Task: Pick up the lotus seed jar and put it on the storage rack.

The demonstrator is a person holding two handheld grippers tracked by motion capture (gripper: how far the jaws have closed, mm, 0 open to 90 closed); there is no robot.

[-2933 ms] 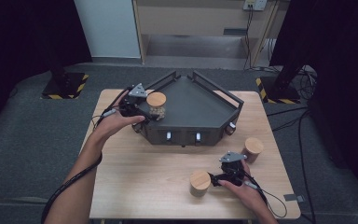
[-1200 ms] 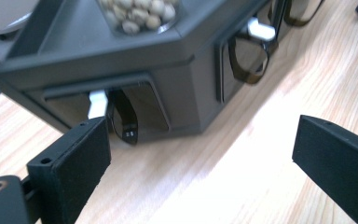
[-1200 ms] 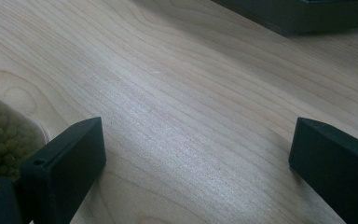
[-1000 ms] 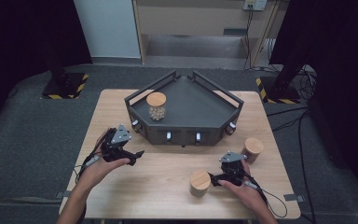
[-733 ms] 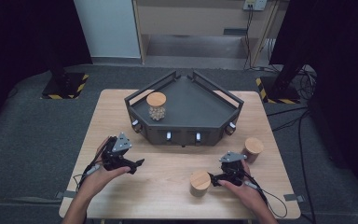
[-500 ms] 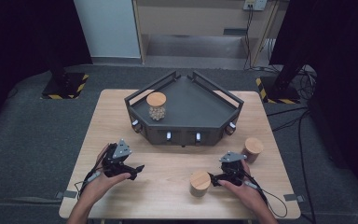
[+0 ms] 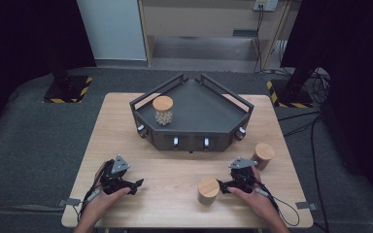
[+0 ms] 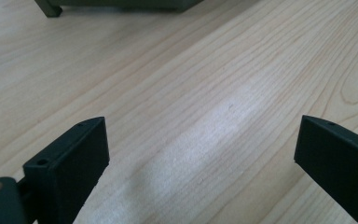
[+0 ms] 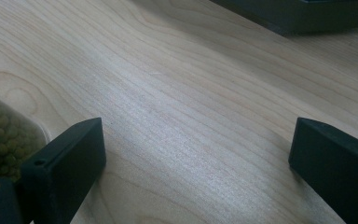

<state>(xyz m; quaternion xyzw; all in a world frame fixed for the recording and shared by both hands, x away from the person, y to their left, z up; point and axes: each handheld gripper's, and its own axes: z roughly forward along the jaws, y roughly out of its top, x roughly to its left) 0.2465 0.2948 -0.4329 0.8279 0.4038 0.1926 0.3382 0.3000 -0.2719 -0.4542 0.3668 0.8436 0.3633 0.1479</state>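
A glass jar with a wooden lid (image 7: 163,109) stands in the left corner of the dark tray (image 7: 209,109). My left gripper (image 7: 135,185) rests low over the near-left table, open, with bare wood between its jaws (image 8: 200,135). Low at the near right, my right gripper (image 7: 224,187) is open too (image 9: 196,135). A second lidded jar (image 7: 208,190) stands just left of its jaws, and its green contents (image 9: 2,133) show beside the left jaw. A third jar (image 7: 262,155) stands behind the right hand.
The tray sits on the far middle of the wooden table (image 7: 175,165), with knobs along its front wall (image 7: 189,142). Its underside edge shows far off (image 8: 121,3) (image 9: 307,14). Cables trail from both grippers toward the table's near edge.
My left gripper let go of the jar in the tray and drew back to the near-left table. The right gripper has stayed still.
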